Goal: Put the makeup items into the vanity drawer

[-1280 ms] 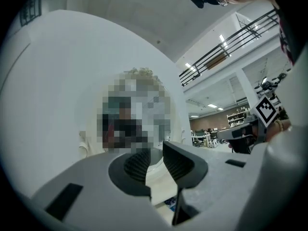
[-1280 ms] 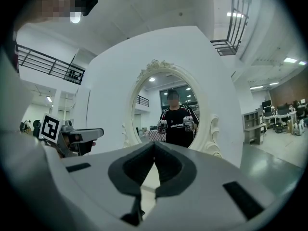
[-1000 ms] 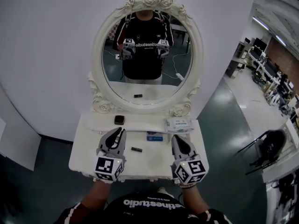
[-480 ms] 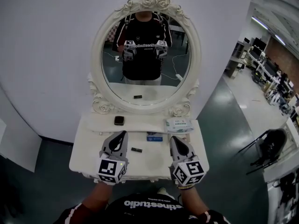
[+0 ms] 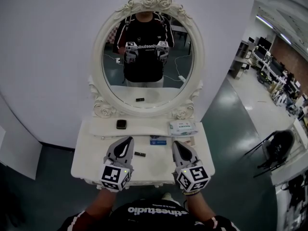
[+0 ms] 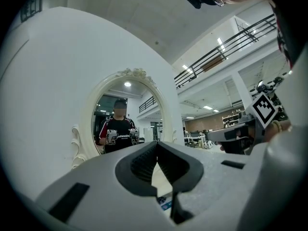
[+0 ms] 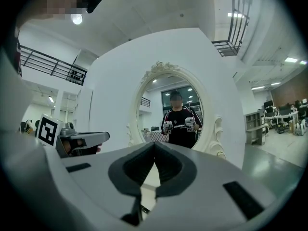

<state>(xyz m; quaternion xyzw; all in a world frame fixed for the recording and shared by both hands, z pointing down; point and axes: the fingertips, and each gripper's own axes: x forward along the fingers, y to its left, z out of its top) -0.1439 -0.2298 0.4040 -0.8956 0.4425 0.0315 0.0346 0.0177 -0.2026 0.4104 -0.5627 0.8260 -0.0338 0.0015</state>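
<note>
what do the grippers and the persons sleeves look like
The pale grey left gripper and right gripper each have dark ribbed pads and a white cube of black square markers at the rear. The person wears a dark short-sleeved shirt with white lettering.

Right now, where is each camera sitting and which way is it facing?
Head view: on the person's head, looking steeply down at the vanity table and mirror; both forearms, left tool and right tool show.
Left gripper view: on the left tool, looking level along its shut jaws at the mirror; the right tool shows at right.
Right gripper view: on the right tool, facing the mirror over shut jaws; the left tool shows at left.
Shared: all three see the mirror and the person's reflection.
</note>
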